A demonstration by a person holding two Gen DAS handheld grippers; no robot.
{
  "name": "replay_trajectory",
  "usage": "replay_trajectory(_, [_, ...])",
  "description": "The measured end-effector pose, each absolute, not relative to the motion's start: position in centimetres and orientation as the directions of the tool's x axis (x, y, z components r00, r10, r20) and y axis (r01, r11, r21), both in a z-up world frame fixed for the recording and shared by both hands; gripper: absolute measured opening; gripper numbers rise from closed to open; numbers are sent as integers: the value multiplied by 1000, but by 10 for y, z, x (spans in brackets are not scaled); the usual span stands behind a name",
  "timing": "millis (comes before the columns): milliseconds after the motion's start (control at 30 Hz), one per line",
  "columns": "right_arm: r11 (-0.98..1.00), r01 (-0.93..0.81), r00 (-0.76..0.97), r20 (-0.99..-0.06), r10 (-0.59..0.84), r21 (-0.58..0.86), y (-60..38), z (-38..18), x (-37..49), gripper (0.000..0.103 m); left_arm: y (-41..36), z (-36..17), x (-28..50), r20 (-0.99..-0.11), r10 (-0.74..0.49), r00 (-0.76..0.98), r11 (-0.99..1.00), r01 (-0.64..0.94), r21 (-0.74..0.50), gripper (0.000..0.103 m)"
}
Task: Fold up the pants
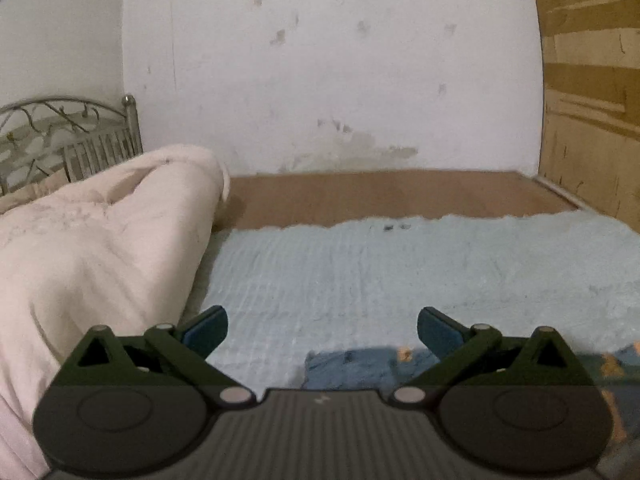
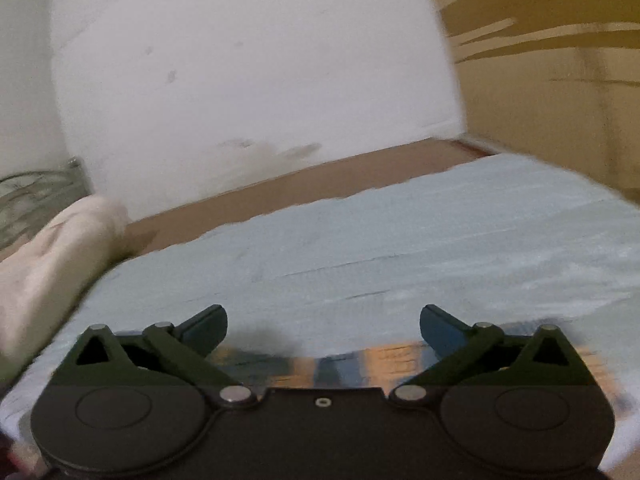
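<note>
Left wrist view: the left gripper (image 1: 322, 328) has its jaws spread wide, with nothing between the blue pads (image 1: 206, 330). Just beyond and below them lie the pants (image 1: 360, 364), blue denim with orange marks, flat on the pale blue sheet (image 1: 400, 272). Only a strip of the pants shows above the gripper body; it runs across the frame from the centre toward the right edge, so the long axis seems to lie left to right, though which end is the waist cannot be told. A cream comforter (image 1: 100, 240) is bunched up to the left, near a metal headboard (image 1: 72, 136). Bare brown bed board (image 1: 380, 196) shows past the sheet, then a stained white wall (image 1: 320, 60) and a wooden cabinet (image 1: 592, 120) on the right.

Right wrist view, blurred: the right gripper (image 2: 323, 328) also has its jaws wide apart and holds nothing. The pants (image 2: 360, 364) appear as a smeared blue and orange band crossing just under the fingertips. The sheet (image 2: 400, 240) stretches beyond, with the comforter (image 2: 52, 248) at far left.
</note>
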State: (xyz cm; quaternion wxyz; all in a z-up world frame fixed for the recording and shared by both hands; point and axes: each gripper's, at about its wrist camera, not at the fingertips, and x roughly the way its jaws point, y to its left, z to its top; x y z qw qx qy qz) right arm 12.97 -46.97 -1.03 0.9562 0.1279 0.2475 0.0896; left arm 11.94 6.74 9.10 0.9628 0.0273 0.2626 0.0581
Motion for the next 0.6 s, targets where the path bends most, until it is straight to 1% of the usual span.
replay_trajectory(100, [938, -182, 822, -478, 309, 294, -433, -19, 145, 102, 87, 71, 118, -544, 109, 832, 994, -98, 50, 103])
replay_trajectory(200, [925, -244, 779, -509, 366, 292, -401, -26, 152, 102, 100, 36, 119, -602, 69, 795, 995, -100, -19, 103])
replay_trajectory(300, [915, -290, 744, -535, 400, 281, -375, -32, 150, 102, 106, 5, 123, -642, 39, 766, 992, -106, -67, 103])
replay_trajectory(400, [899, -346, 711, -551, 437, 267, -351, -35, 149, 102, 106, -17, 129, -649, 15, 760, 990, -105, -99, 103])
replay_trajectory(467, [893, -379, 694, -564, 448, 243, -337, -37, 148, 102, 108, -26, 133, -651, -2, 759, 987, -101, -122, 100])
replay_trajectory(500, [891, -388, 687, -570, 451, 236, -332, -38, 148, 102, 111, -30, 136, -653, -14, 757, 985, -104, -140, 91])
replay_trajectory(533, [888, -396, 680, -576, 454, 233, -327, -38, 148, 102, 113, -33, 139, -661, -22, 750, 981, -110, -158, 78])
replay_trajectory(567, [885, -402, 674, -579, 459, 233, -323, -38, 148, 102, 118, -36, 142, -674, -33, 738, 976, -123, -182, 72])
replay_trajectory(600, [883, -406, 670, -580, 463, 236, -320, -39, 147, 102, 122, -39, 145, -682, -43, 730, 970, -133, -204, 60])
